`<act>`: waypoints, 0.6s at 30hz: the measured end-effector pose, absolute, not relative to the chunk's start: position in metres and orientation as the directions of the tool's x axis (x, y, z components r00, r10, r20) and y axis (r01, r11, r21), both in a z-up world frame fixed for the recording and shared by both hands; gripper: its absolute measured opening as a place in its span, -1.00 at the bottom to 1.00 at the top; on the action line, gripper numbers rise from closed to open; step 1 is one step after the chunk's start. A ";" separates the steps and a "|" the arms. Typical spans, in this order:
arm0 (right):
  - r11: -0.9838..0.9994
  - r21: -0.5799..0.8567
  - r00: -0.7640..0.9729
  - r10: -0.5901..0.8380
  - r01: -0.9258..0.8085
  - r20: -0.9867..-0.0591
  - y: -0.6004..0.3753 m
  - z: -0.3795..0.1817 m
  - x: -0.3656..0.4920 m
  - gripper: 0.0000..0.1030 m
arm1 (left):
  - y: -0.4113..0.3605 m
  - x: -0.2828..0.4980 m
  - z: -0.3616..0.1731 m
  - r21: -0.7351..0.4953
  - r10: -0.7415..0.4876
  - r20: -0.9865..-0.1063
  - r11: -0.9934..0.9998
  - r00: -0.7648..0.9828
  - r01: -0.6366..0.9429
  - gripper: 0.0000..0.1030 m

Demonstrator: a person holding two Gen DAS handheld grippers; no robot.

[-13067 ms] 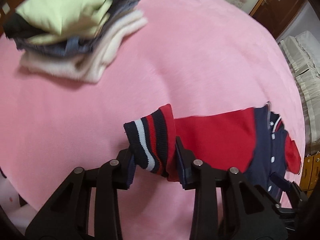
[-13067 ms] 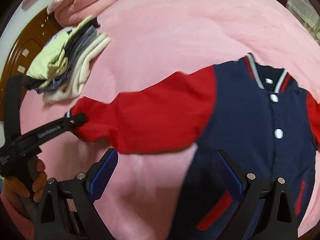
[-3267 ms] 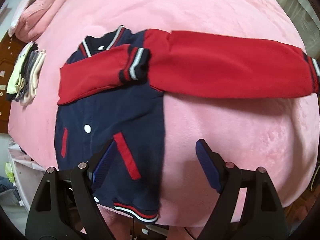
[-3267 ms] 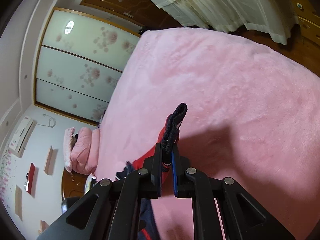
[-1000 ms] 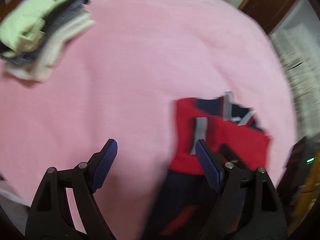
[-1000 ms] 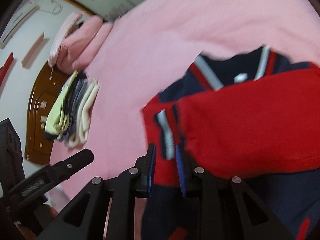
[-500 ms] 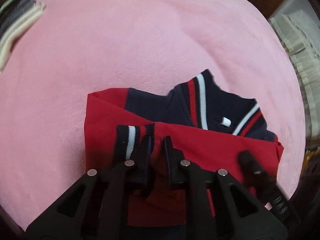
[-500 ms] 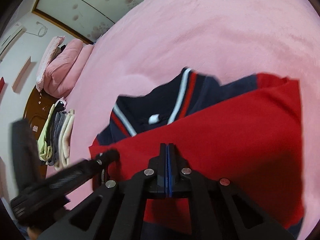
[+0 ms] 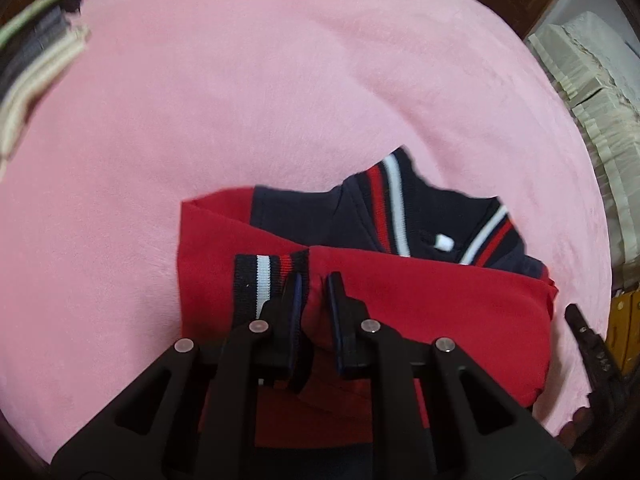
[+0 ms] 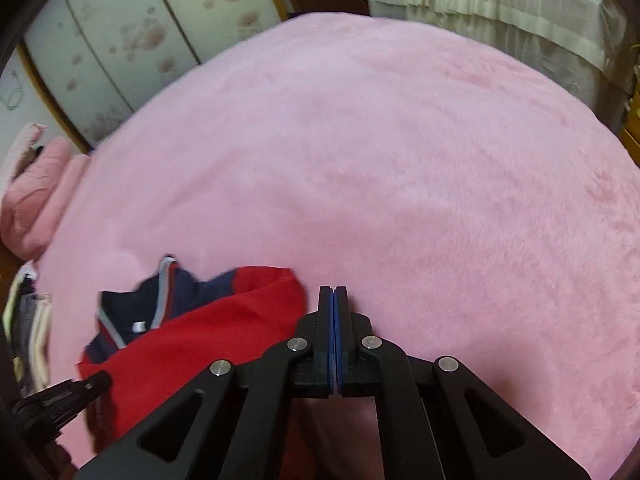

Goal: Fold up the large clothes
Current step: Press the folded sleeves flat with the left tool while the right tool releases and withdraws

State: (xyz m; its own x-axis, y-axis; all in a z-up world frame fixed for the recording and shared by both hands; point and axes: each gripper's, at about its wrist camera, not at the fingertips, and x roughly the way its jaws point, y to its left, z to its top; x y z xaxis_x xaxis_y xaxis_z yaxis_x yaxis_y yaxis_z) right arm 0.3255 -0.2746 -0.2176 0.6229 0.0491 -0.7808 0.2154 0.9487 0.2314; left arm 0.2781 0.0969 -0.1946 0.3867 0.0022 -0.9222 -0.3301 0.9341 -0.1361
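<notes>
A navy and red varsity jacket (image 9: 420, 304) lies on the pink bed cover (image 9: 240, 100), both red sleeves folded across its chest, striped collar at the top. My left gripper (image 9: 314, 284) sits over the sleeves just right of a striped cuff (image 9: 260, 280), its jaws a narrow gap apart with red cloth bunched between them. My right gripper (image 10: 333, 294) is shut and empty over the bare cover, just right of the jacket (image 10: 208, 340). The left gripper's tip (image 10: 88, 390) shows at the lower left of the right wrist view.
A stack of folded clothes (image 9: 36, 60) lies at the far left of the bed and shows in the right wrist view (image 10: 28, 340). A pink pillow (image 10: 36, 196) lies beyond it. White curtains (image 10: 500, 4) and a patterned wardrobe (image 10: 160, 32) stand past the bed.
My right gripper has swung right, off the red sleeve and onto the bare cover, still shut. My left gripper stays on the sleeves with its jaws slightly wider.
</notes>
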 end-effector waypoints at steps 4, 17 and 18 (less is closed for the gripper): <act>0.946 0.318 0.652 0.202 0.064 -0.731 -0.268 -0.198 0.314 -1.00 | 0.078 0.275 -0.175 -0.172 -0.049 -0.908 0.949 0.417 -0.264 -0.75; 0.845 0.534 0.383 0.501 -0.022 -0.776 -0.209 -0.274 0.305 -1.00 | 0.076 0.278 -0.217 -0.170 -0.081 -0.952 0.943 0.296 -0.287 -0.76; 0.853 0.522 0.380 0.487 -0.012 -0.787 -0.212 -0.278 0.302 -1.00 | 0.077 0.279 -0.218 -0.175 -0.084 -0.949 0.941 0.303 -0.289 -0.76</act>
State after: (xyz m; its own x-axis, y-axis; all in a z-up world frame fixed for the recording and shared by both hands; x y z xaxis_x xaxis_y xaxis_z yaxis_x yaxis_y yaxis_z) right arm 0.3023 -0.2117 -0.2776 0.3799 0.4867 -0.7866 -0.0118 0.8529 0.5220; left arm 0.2785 0.0770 -0.2176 0.3033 -0.0838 -0.9492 -0.2889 0.9411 -0.1754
